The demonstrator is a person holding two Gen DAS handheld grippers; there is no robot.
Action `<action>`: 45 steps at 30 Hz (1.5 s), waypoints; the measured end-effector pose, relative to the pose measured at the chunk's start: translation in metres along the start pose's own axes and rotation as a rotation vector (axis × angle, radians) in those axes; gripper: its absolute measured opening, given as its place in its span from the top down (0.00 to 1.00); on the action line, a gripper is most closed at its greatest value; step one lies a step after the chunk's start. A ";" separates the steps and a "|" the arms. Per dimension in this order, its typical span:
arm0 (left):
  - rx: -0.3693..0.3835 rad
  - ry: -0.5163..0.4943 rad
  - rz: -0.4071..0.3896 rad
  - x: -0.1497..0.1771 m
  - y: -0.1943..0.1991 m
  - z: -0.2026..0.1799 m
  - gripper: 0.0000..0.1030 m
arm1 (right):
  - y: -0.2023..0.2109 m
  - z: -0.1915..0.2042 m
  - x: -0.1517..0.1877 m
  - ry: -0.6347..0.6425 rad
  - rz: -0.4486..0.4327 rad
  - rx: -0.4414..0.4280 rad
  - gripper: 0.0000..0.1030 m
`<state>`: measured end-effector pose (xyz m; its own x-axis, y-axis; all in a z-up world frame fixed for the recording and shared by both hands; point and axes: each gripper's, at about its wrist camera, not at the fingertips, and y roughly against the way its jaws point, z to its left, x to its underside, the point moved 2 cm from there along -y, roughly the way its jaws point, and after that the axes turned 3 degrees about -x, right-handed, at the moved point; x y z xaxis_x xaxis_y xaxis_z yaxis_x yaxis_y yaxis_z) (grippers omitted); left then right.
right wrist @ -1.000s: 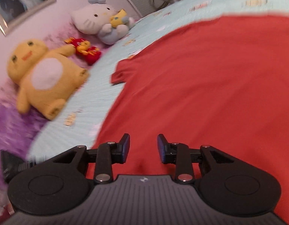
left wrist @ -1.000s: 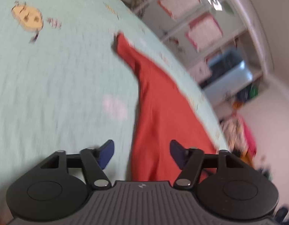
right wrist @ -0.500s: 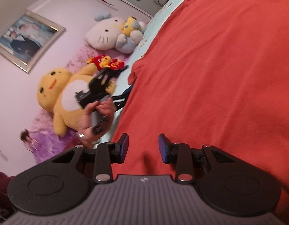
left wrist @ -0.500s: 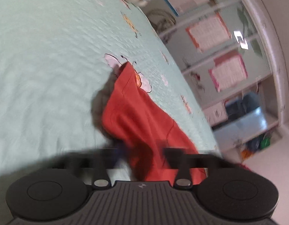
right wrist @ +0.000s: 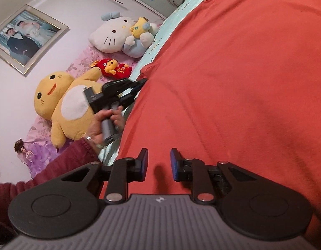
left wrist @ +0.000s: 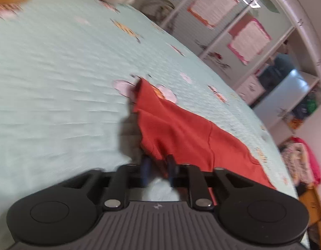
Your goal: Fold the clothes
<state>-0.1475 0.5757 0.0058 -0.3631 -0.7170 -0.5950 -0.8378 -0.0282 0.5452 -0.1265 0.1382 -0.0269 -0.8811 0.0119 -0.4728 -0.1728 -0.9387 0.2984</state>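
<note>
A red shirt lies spread on a pale green bedspread. In the left wrist view my left gripper is shut on the shirt's near edge, and a fold of red cloth rises between its blue pads. The right wrist view is mostly filled by the same red shirt. My right gripper hovers just over the cloth, open, nothing between its fingers. In that view the left gripper, held by a hand in a dark red sleeve, pinches the shirt's left edge.
Plush toys line the head of the bed: a yellow one, a white cat, a small red one. A framed photo hangs on the wall. White shelves and cupboards stand beyond the bed's far side.
The left gripper went from open beside the shirt to shut on its edge, and the cloth is bunched and lifted there. The right gripper stayed open while tilting over the shirt.
</note>
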 end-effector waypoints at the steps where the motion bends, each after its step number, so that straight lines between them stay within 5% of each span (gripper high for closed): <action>1: 0.002 -0.001 0.002 0.003 0.009 0.001 0.60 | 0.000 0.000 0.000 0.000 -0.001 0.001 0.77; 4: 0.010 -0.002 0.008 0.013 0.035 0.006 0.47 | -0.001 0.005 0.000 0.003 0.000 0.022 0.77; 8: 0.047 -0.042 0.143 0.079 0.110 0.009 0.43 | 0.016 0.025 0.004 0.005 -0.009 0.079 0.61; 10: 0.023 -0.071 0.170 0.115 0.144 0.012 0.42 | 0.044 0.038 0.012 0.005 -0.047 0.069 0.61; 15: -0.057 -0.179 0.089 0.168 0.203 -0.002 0.42 | 0.133 0.057 0.036 0.054 -0.117 0.219 0.61; 18: -0.095 -0.359 0.028 0.191 0.222 -0.030 0.42 | 0.179 0.064 0.052 0.116 -0.123 0.358 0.61; 26: 0.007 -1.041 0.036 0.295 0.220 -0.134 0.40 | 0.167 0.113 0.114 0.639 0.038 0.565 0.61; 34: 0.038 -1.241 0.077 0.332 0.187 -0.158 0.40 | 0.160 0.110 0.142 0.857 0.116 0.680 0.61; 36: 0.050 -1.241 0.102 0.328 0.180 -0.154 0.50 | 0.169 0.106 0.143 0.882 0.122 0.720 0.60; 39: 0.105 -1.156 0.171 0.322 0.183 -0.153 0.83 | 0.187 0.096 0.135 0.801 0.069 0.733 0.57; 42: 0.117 -1.186 0.166 0.328 0.187 -0.158 0.95 | 0.210 0.075 0.110 0.558 -0.041 0.681 0.57; 45: 0.117 -1.193 0.161 0.331 0.190 -0.162 0.96 | 0.221 0.044 0.084 0.318 -0.148 0.680 0.57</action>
<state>-0.3612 0.2202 0.0080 -0.5626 0.3887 -0.7296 -0.7578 0.1102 0.6431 -0.2578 -0.0528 0.0357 -0.6764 -0.0750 -0.7327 -0.6029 -0.5150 0.6094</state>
